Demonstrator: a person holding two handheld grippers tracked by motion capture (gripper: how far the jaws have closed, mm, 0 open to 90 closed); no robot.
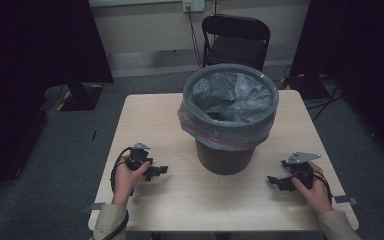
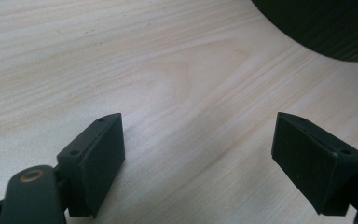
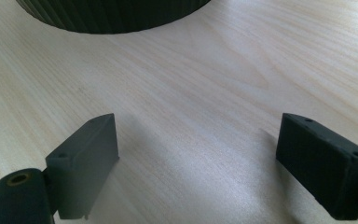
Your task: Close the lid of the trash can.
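On the pale wooden table (image 1: 150, 125), a dark ribbed bin (image 1: 226, 155) with grey liner (image 1: 230, 95).

Two black grippers and tan sleeves

The left gripper (image 1: 155, 171) and right gripper (image 1: 278, 182) have flat black fingers (image 2: 98, 158) with small screw holes, grey three-cornered plates on top and black cables.

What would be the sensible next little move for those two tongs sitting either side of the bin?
Probably bring both inward toward the bin. The left tongs and right tongs rest low over the table, jaws wide open with nothing between them, each pointing at the bin's dark base. Its grey bag liner looks like the likely target, perhaps at the rim.
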